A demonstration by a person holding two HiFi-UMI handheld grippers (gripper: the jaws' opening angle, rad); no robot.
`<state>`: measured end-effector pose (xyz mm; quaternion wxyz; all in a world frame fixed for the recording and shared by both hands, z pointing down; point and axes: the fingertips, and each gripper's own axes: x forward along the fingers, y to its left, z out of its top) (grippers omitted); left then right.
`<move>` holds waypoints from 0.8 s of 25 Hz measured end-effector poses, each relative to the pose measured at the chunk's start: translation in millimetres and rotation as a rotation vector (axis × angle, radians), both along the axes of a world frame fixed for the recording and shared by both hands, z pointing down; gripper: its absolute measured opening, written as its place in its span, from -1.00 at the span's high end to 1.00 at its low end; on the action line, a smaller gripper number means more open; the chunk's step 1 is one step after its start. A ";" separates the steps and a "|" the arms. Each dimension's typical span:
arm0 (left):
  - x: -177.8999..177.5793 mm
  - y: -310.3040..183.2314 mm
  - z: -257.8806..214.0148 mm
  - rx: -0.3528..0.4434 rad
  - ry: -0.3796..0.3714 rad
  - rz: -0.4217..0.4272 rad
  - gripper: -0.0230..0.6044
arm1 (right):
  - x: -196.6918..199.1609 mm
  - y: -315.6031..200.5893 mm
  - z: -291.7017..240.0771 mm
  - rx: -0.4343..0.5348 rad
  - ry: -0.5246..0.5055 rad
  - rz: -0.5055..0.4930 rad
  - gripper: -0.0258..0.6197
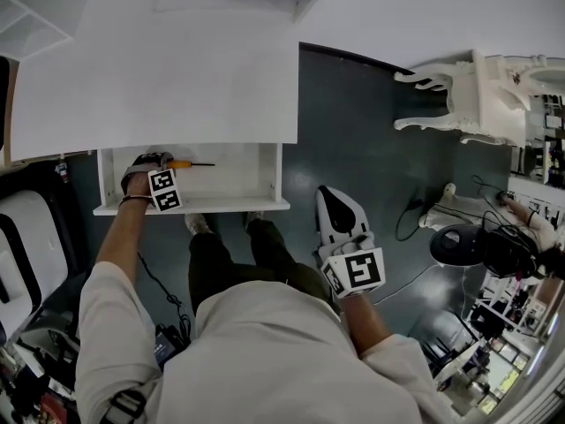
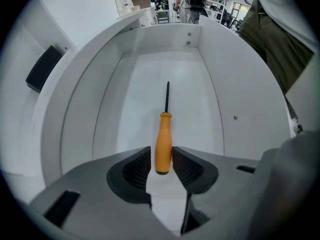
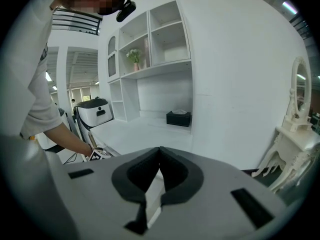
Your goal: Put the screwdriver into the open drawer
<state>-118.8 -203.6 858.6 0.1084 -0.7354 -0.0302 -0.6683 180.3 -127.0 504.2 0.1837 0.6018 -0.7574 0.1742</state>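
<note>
An orange-handled screwdriver (image 2: pixel 163 139) with a dark shaft lies on the floor of the open white drawer (image 2: pixel 135 94), its tip pointing away from me. My left gripper (image 2: pixel 161 159) points down into the drawer, and its jaws stand on either side of the handle's butt with a thin gap showing, so it is open. The head view shows the screwdriver (image 1: pixel 187 163) just right of the left gripper (image 1: pixel 154 162), inside the drawer (image 1: pixel 190 205). My right gripper (image 1: pixel 334 203) hangs over the dark floor to the drawer's right; its tips (image 3: pixel 160 151) meet, shut and empty.
The white desk top (image 1: pixel 159 69) lies behind the drawer. My legs (image 1: pixel 238 254) stand just below the drawer front. A white ornate stand (image 1: pixel 468 95) and cables (image 1: pixel 415 219) are on the floor at right. Wall shelves (image 3: pixel 150 39) and a black box (image 3: pixel 178 118) are ahead.
</note>
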 end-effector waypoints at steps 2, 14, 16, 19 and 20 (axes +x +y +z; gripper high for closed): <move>2.4 -0.8 -9.4 0.014 0.020 -0.021 0.54 | -2.9 -2.1 -2.7 0.006 -0.004 -0.015 0.91; 6.3 -9.9 -95.1 0.104 0.202 -0.286 0.54 | -36.9 -27.1 -30.3 0.093 -0.058 -0.152 0.91; 6.6 -12.9 -120.0 0.129 0.269 -0.360 0.54 | -43.9 -29.3 -36.1 0.110 -0.069 -0.177 0.91; 9.1 -12.6 -163.7 0.156 0.401 -0.480 0.54 | -53.3 -30.1 -46.5 0.131 -0.086 -0.207 0.91; 8.6 -13.0 -179.2 0.166 0.448 -0.520 0.54 | -57.2 -31.6 -49.8 0.139 -0.091 -0.218 0.91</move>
